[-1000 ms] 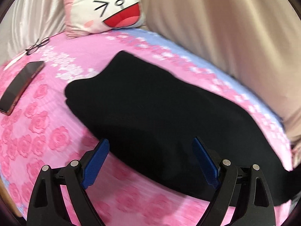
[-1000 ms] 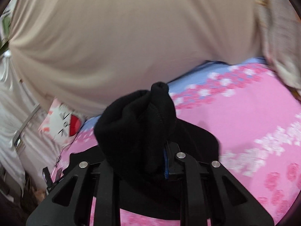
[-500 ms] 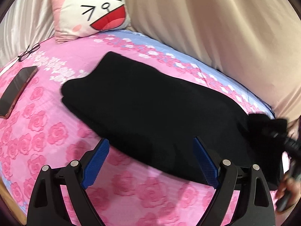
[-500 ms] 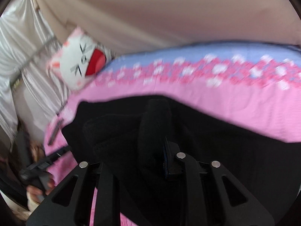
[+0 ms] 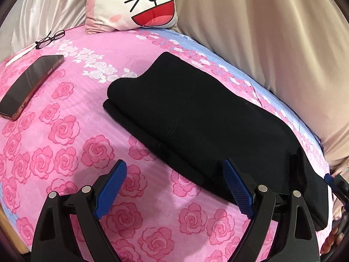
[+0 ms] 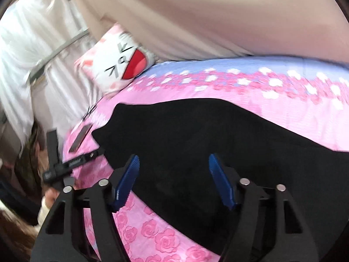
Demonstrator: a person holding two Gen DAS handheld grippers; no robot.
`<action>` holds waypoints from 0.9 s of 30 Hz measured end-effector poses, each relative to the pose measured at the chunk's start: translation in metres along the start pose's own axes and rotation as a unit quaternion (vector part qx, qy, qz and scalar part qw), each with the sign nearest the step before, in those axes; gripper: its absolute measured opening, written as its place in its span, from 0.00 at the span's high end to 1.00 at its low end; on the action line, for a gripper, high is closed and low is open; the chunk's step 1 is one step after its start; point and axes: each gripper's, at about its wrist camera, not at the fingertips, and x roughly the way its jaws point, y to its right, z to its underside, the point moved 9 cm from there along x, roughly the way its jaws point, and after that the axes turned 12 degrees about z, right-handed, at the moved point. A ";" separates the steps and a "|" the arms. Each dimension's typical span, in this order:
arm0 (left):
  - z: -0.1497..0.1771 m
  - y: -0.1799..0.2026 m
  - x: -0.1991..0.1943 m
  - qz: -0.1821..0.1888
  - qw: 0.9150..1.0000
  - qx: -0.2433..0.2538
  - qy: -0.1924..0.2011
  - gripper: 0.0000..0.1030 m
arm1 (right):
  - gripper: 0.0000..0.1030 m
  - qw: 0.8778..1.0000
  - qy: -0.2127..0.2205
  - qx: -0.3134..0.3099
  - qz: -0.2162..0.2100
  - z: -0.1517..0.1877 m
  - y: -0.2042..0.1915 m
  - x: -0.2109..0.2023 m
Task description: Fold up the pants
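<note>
Left wrist view: we hold our left hand-held gripper (image 5: pixel 174 188) wide open and empty above the bed's (image 5: pixel 72 100) near edge, its right pad hanging over the near hem of the black pants (image 5: pixel 196 118), its left pad over bare pink sheet. The pants lie as a long layered strip running from mid-bed toward the bed's right edge, where the top layer ends in a raised lump. A phone (image 5: pixel 30 85) and glasses (image 5: pixel 50 39) sit near the left edge, a cartoon cushion (image 5: pixel 133 4) at the far edge.

Right wrist view: our right hand-held gripper (image 6: pixel 173 182) has just been opening; its jaws now stand apart with nothing pinched, black cloth lying below and between them without contact that we can see. The frame is blurred.

We judge the laid-over end is being let go. To do it well, we should lift the right gripper straight clear so no fabric drags, then flatten the lump at the right end and square the top layer's edges with the layer beneath before the next fold.
</note>
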 end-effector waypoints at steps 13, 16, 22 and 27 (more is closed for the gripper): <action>-0.027 -0.059 -0.029 0.088 0.977 -0.189 0.041 0.16 | 0.42 0.997 0.048 0.050 0.032 0.021 0.040 -0.005; -0.039 -0.066 -0.022 0.087 0.973 -0.210 0.050 0.16 | 0.41 0.995 0.061 0.065 0.045 0.032 0.057 -0.017; -0.049 -0.057 -0.008 0.075 0.973 -0.211 0.048 0.16 | 0.33 0.995 0.050 0.053 0.072 0.041 0.066 -0.022; -0.054 -0.048 0.001 0.042 0.982 -0.175 0.051 0.15 | 0.17 0.988 0.053 -0.115 0.090 0.032 -0.007 -0.002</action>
